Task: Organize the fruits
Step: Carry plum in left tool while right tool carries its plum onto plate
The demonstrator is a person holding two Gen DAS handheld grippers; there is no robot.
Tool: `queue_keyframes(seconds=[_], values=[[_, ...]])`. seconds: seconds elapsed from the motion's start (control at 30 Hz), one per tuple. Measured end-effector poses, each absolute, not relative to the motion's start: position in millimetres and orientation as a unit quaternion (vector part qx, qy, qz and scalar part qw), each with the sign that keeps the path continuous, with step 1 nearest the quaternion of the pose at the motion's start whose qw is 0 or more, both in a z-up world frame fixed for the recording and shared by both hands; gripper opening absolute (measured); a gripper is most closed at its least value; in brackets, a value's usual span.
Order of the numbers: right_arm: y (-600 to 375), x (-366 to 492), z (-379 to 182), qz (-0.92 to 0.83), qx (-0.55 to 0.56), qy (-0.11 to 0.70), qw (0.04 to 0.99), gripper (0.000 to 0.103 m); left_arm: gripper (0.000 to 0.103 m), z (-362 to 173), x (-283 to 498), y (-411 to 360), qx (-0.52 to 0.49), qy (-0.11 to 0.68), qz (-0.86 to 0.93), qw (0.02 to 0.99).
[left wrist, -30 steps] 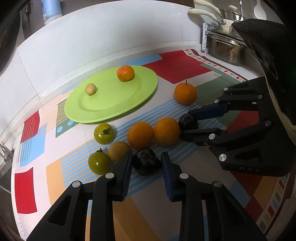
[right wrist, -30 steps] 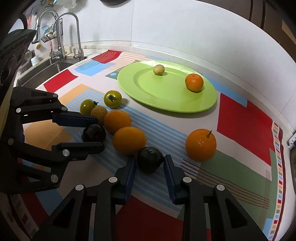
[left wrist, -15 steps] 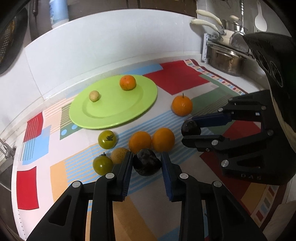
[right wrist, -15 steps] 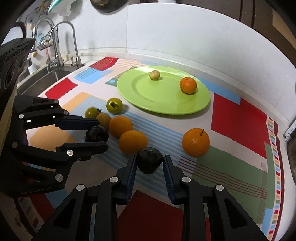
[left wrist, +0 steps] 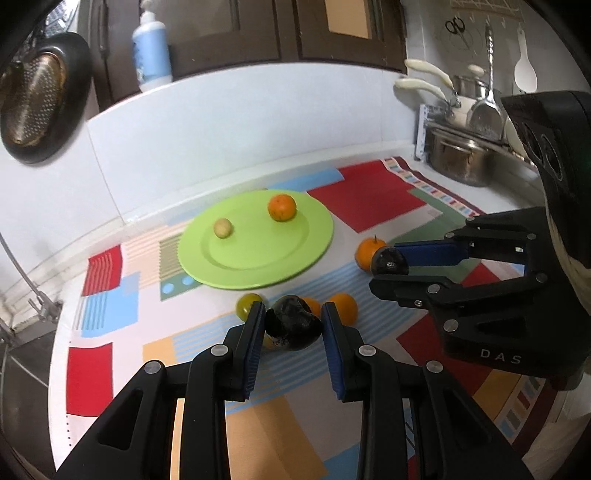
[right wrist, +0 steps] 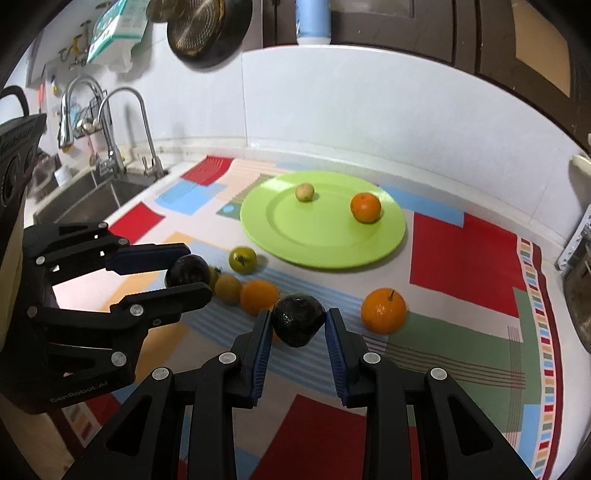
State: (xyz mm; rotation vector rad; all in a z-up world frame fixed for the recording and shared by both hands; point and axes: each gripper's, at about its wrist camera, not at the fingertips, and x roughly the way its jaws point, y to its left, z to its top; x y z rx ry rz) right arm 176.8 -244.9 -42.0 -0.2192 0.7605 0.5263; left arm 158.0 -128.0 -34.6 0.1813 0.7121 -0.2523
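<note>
Left claw [left wrist: 291, 314] hides 1 orange [right wrist: 259, 296] behind its dark fruit [left wrist: 292, 327].

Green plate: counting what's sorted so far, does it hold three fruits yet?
No, the green plate holds only two: a small yellowish fruit and an orange.

White wall panel [left wrist: 229, 133] is running behind the surface [right wrist: 461, 254], w/ dark wood cabinets [left wrist: 258, 33] sitting above it. A colorful cloth w/ red, blue & orange blocks is covering the surface. A round pan [left wrist: 37, 99] is hanging on the wall at one end. A white & blue bottle [left wrist: 151, 48] is standing on the ledge. Steel sink [right wrist: 85, 199] w/ 2 bent taps [right wrist: 125, 122] is sitting at the left end. Pots [left wrist: 461, 158] & a white spoon [left wrist: 524, 70] are sitting & hanging at the right end.
</note>
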Motion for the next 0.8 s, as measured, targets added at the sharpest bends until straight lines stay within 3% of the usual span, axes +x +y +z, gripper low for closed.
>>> queue_keyframes(seconds=[0.8], values=[[-230.5,202.4,6.9,0.246,-0.064,0.305,0.918,0.03,0.031,14.6,184.8,-103.5,0.064,0.294,-0.087,0.95]])
